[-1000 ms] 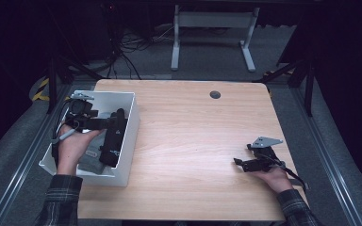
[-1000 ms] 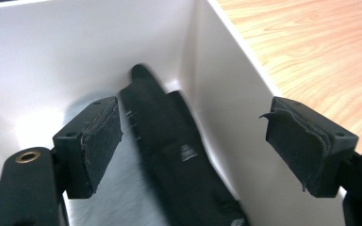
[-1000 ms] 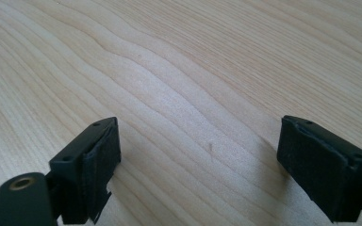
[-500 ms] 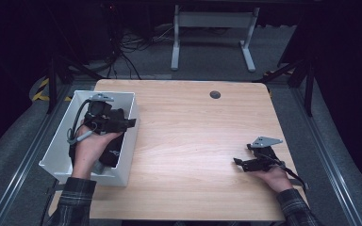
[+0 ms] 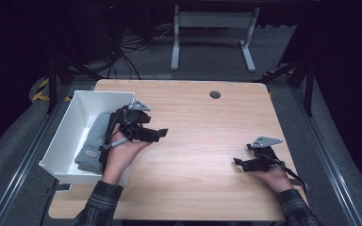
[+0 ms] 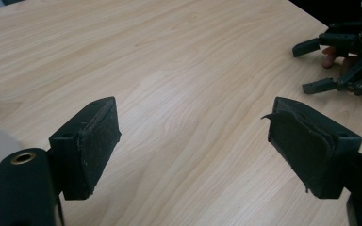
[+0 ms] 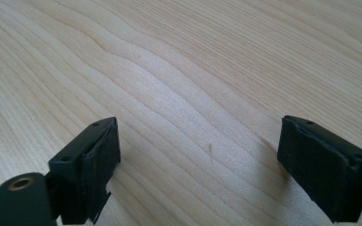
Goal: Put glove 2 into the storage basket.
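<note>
My left gripper hovers just past the right rim of a white bin at the table's left, jaws pointing right. It stands open with bare wood between its pads. A folded grey cloth lies inside the bin, beside my left hand. My right gripper rests low near the table's front right, open over bare wood, nothing between its jaws. The left gripper view catches the right gripper far off at the upper right.
The light wooden table has a round cable hole near its far edge. A white desk frame stands on the floor beyond. Cables lie on the floor at the back left.
My left gripper has lifted out of the white bin and swung right over the table. The dark thing seen under it in the bin earlier is no longer with it. The right gripper has stayed put.
</note>
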Action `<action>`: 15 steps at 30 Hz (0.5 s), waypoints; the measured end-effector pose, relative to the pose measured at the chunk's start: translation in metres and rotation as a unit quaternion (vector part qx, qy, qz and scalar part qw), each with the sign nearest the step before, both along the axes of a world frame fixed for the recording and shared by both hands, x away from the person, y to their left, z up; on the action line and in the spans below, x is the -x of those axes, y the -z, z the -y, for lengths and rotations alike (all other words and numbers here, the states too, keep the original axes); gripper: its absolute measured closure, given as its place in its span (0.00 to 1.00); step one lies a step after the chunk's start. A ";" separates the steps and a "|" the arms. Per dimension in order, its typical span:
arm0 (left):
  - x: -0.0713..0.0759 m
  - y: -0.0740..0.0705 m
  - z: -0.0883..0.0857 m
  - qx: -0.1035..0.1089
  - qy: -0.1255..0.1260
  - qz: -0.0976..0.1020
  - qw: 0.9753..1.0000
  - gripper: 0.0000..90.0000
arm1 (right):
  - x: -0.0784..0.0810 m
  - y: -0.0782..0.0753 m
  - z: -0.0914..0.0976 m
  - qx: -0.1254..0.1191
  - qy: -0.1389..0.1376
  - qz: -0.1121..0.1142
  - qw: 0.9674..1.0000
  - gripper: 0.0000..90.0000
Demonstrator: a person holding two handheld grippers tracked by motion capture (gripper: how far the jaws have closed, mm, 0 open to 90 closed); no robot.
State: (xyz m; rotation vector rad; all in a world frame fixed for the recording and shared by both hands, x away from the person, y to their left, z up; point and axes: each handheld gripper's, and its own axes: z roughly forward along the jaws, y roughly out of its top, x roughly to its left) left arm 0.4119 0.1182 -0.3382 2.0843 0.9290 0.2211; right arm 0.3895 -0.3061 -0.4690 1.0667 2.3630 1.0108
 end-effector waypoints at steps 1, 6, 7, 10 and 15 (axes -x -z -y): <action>0.001 0.002 0.005 -0.004 0.004 -0.003 1.000 0.20 | 0.000 0.000 0.000 0.000 0.000 0.000 1.000 0.16; 0.004 0.015 0.029 -0.007 0.024 -0.007 1.000 0.20 | 0.000 0.000 0.000 0.000 0.000 0.000 1.000 0.16; 0.005 0.018 0.033 -0.011 0.030 -0.008 0.999 0.20 | 0.000 0.000 0.000 0.000 0.000 0.000 1.000 0.16; 0.006 0.028 0.044 -0.014 0.041 -0.013 0.999 0.20 | 0.000 0.000 0.000 0.000 0.000 0.000 1.000 0.16; 0.007 0.046 0.057 -0.023 0.052 -0.023 0.998 0.19 | 0.000 0.000 0.000 0.000 0.000 0.000 1.000 0.16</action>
